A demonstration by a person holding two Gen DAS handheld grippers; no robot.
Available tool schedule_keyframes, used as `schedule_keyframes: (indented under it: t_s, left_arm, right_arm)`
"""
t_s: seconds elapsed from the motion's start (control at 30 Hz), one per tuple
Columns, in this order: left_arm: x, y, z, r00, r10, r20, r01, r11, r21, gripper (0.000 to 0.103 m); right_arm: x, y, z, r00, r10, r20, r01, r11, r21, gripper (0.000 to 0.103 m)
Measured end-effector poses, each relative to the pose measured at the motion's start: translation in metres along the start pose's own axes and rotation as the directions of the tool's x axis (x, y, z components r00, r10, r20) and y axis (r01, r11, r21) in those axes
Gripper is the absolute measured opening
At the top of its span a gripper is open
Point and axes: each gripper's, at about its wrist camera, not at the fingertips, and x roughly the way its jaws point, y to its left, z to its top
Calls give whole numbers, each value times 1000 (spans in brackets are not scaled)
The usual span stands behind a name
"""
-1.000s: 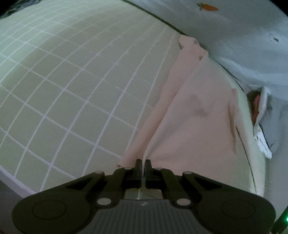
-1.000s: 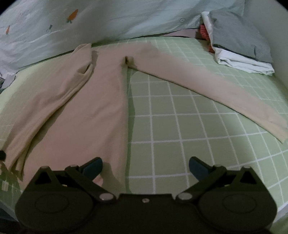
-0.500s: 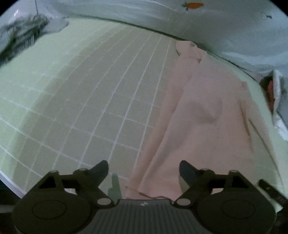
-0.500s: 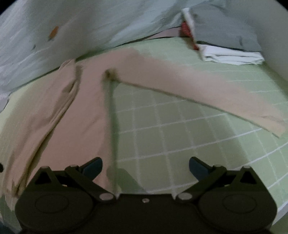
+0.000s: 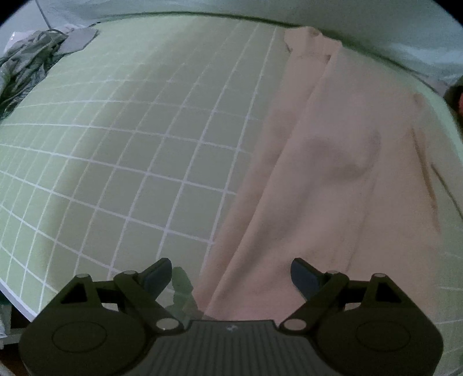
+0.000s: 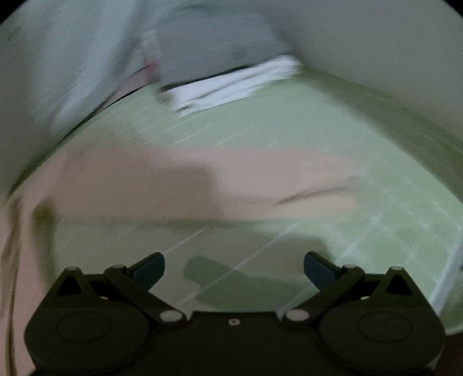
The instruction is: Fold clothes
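Note:
A pale pink long-sleeved garment (image 5: 327, 173) lies flat on the green checked bed sheet (image 5: 130, 138), with its left sleeve folded in along the body. My left gripper (image 5: 231, 277) hovers open over the garment's near hem, nothing between its fingers. In the blurred right wrist view the garment's other sleeve (image 6: 217, 185) stretches sideways across the sheet. My right gripper (image 6: 233, 267) is open above bare sheet, just short of that sleeve.
A stack of folded clothes (image 6: 228, 84), white at the bottom and grey on top, sits at the far side of the bed. A pale blue quilt (image 5: 376, 26) runs along the back. Crumpled dark fabric (image 5: 26, 63) lies at the far left edge.
My left gripper has opened and let go of the garment's hem, then drawn back a little. My right gripper has swung right towards the outstretched sleeve, staying open.

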Motion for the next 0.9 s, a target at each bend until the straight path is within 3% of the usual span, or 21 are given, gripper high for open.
schedule_keyframes:
  t_s: [0.3,0.43,0.63,0.67,0.7,0.73,0.77,0.8,0.83,0.9]
  left_arm:
    - [17,2,11,999,6,-48,-9,998,-69,103]
    - [21,1,16,998,7,-56,-11,997,-79,103]
    - [21,0,17,998,6,-60,-11,997,-77,103]
    - [21,0,18,998,6,-59,-11,997,-77,103]
    - [20,-1,18,998,7,-57,-11,997,-76,103]
    - [20,-1,17,998,6,-55,-10,997,-73,103]
    - [21,-1,17,999,6,-54,-10,998,-70,103]
    - [21,-1,17,999,5,-54,-9,998,-67,103]
    - [21,-1,17,998,4,-55,-8,998,-65,103]
    - [21,-2,19,998,0,-62,-4,998,-60,103]
  right_arm:
    - [26,-33,31,991,-129,38,125,989,78,103]
    - [38,-34,40,983,-179,31,178,983,38,103]
    - [42,-30,47,981,-191,27,189,981,46,100]
    - [40,-29,46,983,-180,42,178,983,38,96]
    - [38,-28,45,984,-168,59,167,986,30,81]
    - [35,-27,44,985,-156,75,155,988,22,58]
    - [34,-26,45,987,-138,77,138,990,10,46]
    - [33,-24,45,990,-119,76,119,993,-2,24]
    - [32,-22,46,992,-100,75,101,995,-15,15]
    - [30,-18,46,995,-61,73,64,997,-39,14]
